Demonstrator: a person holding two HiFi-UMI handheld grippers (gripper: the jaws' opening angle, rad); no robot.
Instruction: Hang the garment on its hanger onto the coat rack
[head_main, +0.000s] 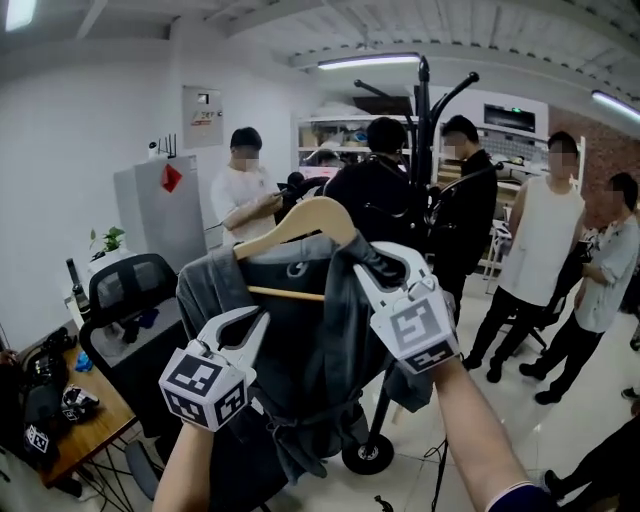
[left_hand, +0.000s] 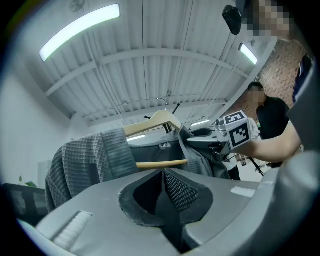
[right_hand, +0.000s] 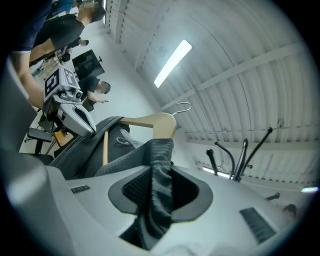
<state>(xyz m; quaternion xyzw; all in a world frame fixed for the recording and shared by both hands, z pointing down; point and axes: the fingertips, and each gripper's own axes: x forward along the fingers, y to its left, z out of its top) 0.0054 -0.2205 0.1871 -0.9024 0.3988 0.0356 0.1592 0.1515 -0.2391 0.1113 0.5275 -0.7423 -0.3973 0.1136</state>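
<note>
Grey waffle-knit garment (head_main: 300, 340) draped on a wooden hanger (head_main: 300, 225), held up in mid-air, near and centre, not yet on anything. Right hand-held gripper (head_main: 385, 268) clenched on a fold of the garment at the hanger's right shoulder; whether the wood is caught under the cloth cannot be told. Left hand-held gripper (head_main: 250, 325) sits lower left beside the cloth, jaws together on nothing (so it carries no load). The wire hook (right_hand: 184, 106) stands free above the hanger's peak. Black coat rack (head_main: 424, 110) is farther off and to the right, its curved arms higher than the hanger, its wheeled base on the floor behind the hem. Several people stand close around it; an office chair (head_main: 125, 285) and a bench (head_main: 90, 420) lie to the left. Judgement for the step: a grip on cloth alone may let the hanger tilt or slip, so the left gripper could steady the hanger's bar or left shoulder. Keep the hook upright and turned toward the rack, lift above a free arm, then lower onto it. Release only once the hook bears the weight.
</note>
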